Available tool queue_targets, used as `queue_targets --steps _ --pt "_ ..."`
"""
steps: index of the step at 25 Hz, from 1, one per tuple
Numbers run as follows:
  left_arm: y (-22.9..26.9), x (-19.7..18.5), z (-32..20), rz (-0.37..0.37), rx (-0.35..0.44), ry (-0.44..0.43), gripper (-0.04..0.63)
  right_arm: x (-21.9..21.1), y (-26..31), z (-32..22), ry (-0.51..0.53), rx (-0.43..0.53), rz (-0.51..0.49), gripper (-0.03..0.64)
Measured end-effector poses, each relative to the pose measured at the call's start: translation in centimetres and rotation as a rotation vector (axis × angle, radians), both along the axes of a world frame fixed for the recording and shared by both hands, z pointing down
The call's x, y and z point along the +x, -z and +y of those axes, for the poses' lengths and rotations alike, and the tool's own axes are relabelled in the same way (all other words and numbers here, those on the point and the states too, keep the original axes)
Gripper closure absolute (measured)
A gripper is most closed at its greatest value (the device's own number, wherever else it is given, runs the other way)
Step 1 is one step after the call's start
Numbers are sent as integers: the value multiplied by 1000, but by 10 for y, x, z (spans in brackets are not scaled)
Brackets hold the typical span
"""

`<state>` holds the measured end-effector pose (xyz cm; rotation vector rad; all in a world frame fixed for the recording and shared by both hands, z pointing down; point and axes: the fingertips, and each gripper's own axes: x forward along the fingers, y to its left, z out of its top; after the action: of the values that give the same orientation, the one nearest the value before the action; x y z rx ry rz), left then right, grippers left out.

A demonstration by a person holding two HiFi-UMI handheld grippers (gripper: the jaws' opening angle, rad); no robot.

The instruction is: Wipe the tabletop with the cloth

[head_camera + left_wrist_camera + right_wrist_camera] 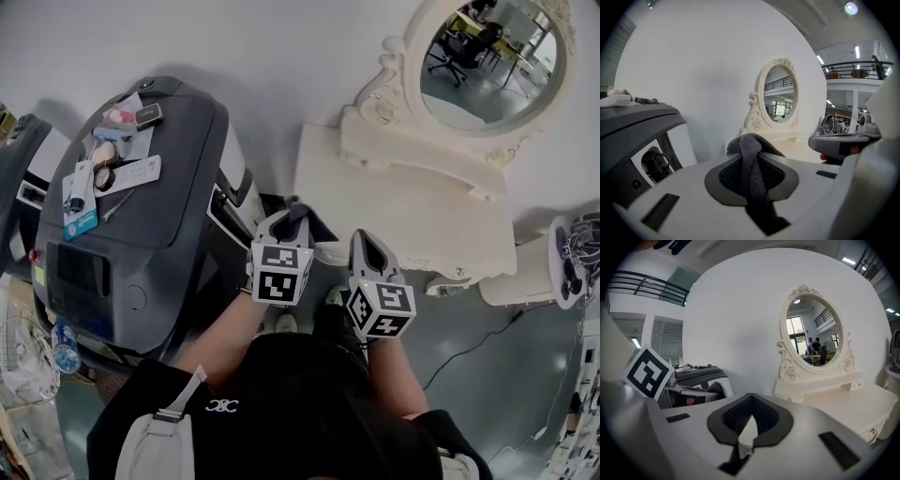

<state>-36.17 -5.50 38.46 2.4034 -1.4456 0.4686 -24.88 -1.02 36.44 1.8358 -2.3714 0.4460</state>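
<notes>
Fingers [726,177] of the left gripper [296,214] pinch the grey cloth [751,164], held just off the white table [403,202]; right gripper [367,246] closed on nothing. We note a grey machine [141,187] crowding the left and a mirror [487,61] at the table's back edge

No words or numbers legible, square code markers [281,272] on left gripper [296,211] and right gripper [368,244], small white emblem [222,405] on black top [300,394], print on packets [80,202] too small to read.
</notes>
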Motion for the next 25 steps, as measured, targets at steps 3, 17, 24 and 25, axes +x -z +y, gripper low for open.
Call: queue_targets --steps 3,17,24,25 --pt "-8 -4 -9 -14 -15 17 534 -4 -3 -14 24 -6 -4 614" --pt "-20 16 -102 -92 -47 91 534 28 -13 -112 112 -27 -42 614" --pt "-32 24 -164 -157 -80 162 534 52 -12 -167 178 -27 -48 614" --pt "-34 25 -172 -164 -85 171 534 56 -12 -174 186 -29 -50 614"
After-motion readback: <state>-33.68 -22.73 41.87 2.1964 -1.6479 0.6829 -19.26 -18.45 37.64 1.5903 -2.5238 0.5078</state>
